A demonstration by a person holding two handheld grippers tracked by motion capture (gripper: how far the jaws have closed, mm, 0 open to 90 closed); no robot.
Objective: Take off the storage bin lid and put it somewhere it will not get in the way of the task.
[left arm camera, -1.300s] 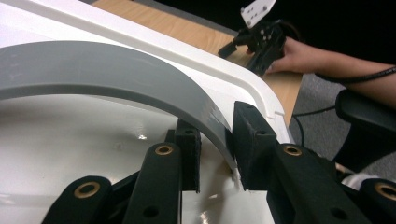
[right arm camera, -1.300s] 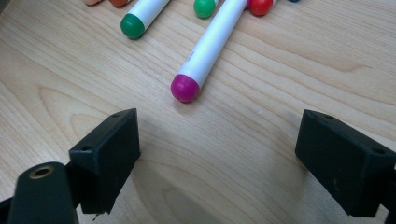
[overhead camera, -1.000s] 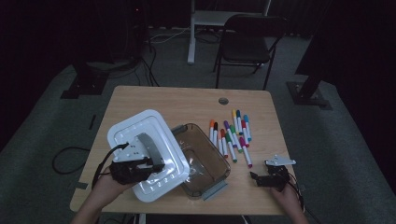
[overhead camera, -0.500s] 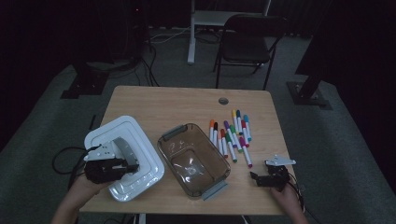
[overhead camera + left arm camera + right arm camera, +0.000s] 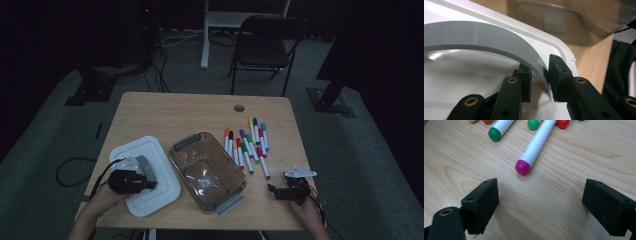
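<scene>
A white container lid (image 5: 150,152) with a grey arched handle (image 5: 146,167) lies flat over the table's front left, beside a clear brown tub (image 5: 207,172). My left gripper (image 5: 146,176) is shut on that handle. In the left gripper view the handle (image 5: 486,37) curves down between the jaws of my left gripper (image 5: 540,75), over the lid (image 5: 456,75), and the tub (image 5: 564,22) is behind. My right gripper (image 5: 274,190) rests open on the table at the front right. In the right gripper view my right gripper (image 5: 541,202) has wide jaws and a magenta-capped marker (image 5: 534,147) lies just ahead.
Several coloured markers (image 5: 247,145) lie in a row right of the tub. A green-capped marker (image 5: 499,128) lies beside the magenta one. A cable hole (image 5: 239,108) sits near the table's far edge. A chair (image 5: 265,45) stands beyond the table.
My left gripper has carried the lid from over the tub leftward and down to the table's front left. The tub now stands uncovered. My right gripper has stayed put.
</scene>
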